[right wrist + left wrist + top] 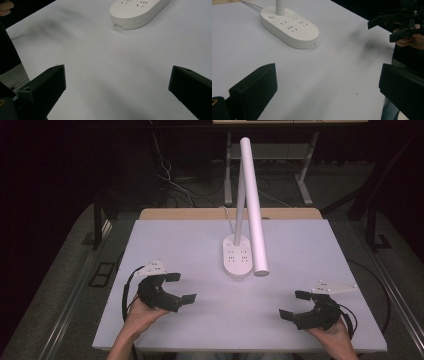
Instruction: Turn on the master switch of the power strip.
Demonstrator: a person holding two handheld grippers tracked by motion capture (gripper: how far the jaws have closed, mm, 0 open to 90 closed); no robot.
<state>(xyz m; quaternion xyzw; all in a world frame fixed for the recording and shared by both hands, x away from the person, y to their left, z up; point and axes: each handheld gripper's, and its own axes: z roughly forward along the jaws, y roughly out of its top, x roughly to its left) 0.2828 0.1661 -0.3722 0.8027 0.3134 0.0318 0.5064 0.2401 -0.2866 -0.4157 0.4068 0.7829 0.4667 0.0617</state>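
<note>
1. Worktop (200, 245): pale rectangular surface. Dark floor around it, cables on the floor at 12 o'clock beyond the far edge.

2. Desk lamp (237, 256): white, one piece with an oval base. Base stands near the middle of the worktop, slightly toward 12 o'clock. Top of base carries several socket openings and a round button, seen in the left gripper view (289, 26). A thin stem rises from the rear of the base; a long white tubular lamp head (254, 205) slopes down from the top, its lower end hanging just beside the base at 3 o'clock. A white cord runs from the base toward 11 o'clock.

3. Left tongs (179, 288): held in the person's left hand (140, 315) at 8 o'clock on the worktop, well apart from the lamp base. Jaws spread wide, released, nothing between them. They point toward the lamp base.

4. Right tongs (295, 304): held in the right hand (334, 336) at 4 o'clock, near the front edge, well apart from the lamp base. Jaws spread wide, released, nothing between them. Also seen from the left gripper view at 2 o'clock (396, 27).

5. Lamp base, in the right gripper view (137, 11): lies ahead at 12 o'clock, bare worktop between it and the jaws.
</note>
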